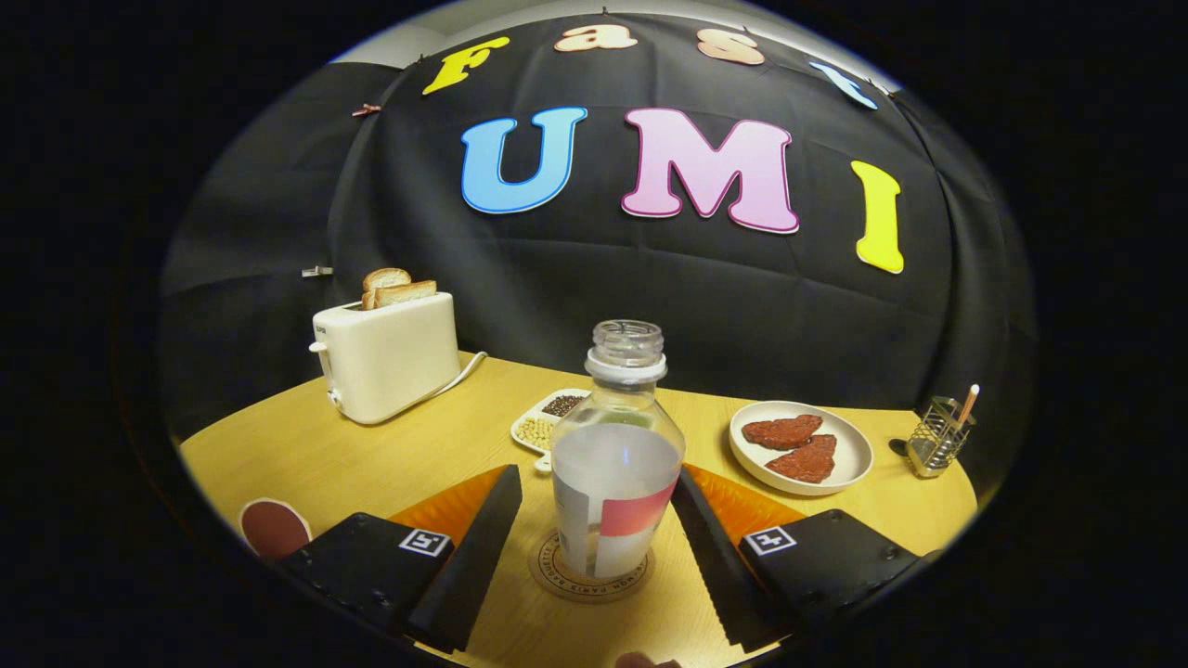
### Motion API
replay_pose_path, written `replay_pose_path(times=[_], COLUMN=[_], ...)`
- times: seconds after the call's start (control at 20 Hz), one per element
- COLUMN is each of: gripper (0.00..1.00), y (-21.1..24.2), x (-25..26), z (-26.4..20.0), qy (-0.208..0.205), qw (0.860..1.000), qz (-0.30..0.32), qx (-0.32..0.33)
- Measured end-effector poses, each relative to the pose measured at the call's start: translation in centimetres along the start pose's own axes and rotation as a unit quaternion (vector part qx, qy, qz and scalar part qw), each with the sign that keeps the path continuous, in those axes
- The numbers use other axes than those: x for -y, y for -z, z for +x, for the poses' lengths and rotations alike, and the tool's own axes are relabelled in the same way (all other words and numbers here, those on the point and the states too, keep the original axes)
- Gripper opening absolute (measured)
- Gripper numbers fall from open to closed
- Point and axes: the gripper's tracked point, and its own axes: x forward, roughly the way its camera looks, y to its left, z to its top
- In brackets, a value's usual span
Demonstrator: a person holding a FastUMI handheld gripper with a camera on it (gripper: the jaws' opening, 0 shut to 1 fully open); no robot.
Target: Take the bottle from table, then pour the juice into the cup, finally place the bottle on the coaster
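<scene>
We had the bottle [614, 464] standing upright on the coaster [591, 566], our gripper [594, 547] spread wide with daylight at nine and three o'clock, so backing straight out cleanly looked wisest.

The coaster [591, 568], lying between the fingers of the tool [594, 557] under the bottle [614, 464], carries a ring of lettering too small to read. The bottle's label shows no legible words. Each finger mount bears a square black-and-white marker [425, 542].
</scene>
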Motion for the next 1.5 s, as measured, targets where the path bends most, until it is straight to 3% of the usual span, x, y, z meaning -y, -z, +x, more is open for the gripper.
replay_pose_path(times=[0.3,0.65,0.85,1.05,1.5], gripper=[0.98,0.98,0.98,0.97,0.98], y=[-1.6,-6.1,-11.7,-15.8,-15.6], x=[-0.9,1.3,4.5,7.8,10.5], z=[-4.2,-11.8,-17.2,-23.5,-34.5], qy=[-0.011,-0.002,0.033,0.075,0.125], qw=[1.000,1.000,0.997,0.991,0.987], qz=[-0.006,-0.003,0.025,0.012,-0.007], qx=[-0.005,0.013,0.068,0.107,0.102])
